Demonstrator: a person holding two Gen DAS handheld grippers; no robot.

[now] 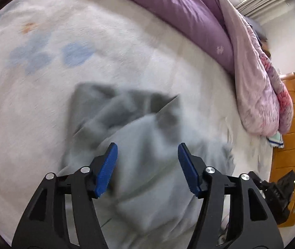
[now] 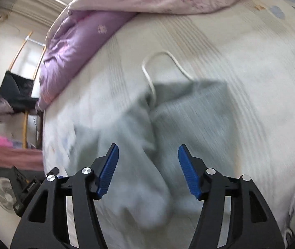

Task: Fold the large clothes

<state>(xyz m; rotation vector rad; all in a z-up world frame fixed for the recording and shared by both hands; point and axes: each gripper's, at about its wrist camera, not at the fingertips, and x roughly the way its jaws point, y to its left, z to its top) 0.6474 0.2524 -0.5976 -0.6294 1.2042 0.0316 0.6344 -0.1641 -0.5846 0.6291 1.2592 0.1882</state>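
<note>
Risks first. The grey garment point(image 1: 126, 128) lies bunched on the bed point(image 1: 44, 83), layers crossed over each other, no clean edge showing. A pinch from here would likely catch several plies or only a loose top ply, and the fold would come out skewed. Both views are motion-blurred, so edge position is uncertain; aiming at a hem now is guesswork.

A white cord point(image 2: 160, 66) loops on the sheet and seems to run into or under the garment's far end. A lift could drag it along or snag it in the fold. Can't tell whether it belongs to the garment.

The purple duvet point(image 1: 199, 20) is heaped along the far side of the bed, apart from the garment for now. A wide fold toward it could run short of flat space.

Left tool point(image 1: 147, 151): wide, blue pads point(image 1: 107, 170) well apart, nothing between them. It hovers over the near part of the garment; contact not visible.

Right tool point(image 2: 148, 152): also wide and holding nothing. It sits above a rounded fold of the garment, which lies between the pads in view but looks below them. Can't tell if it touches.

Judgement: neither corner is secured, so the fold isn't set up.
</note>
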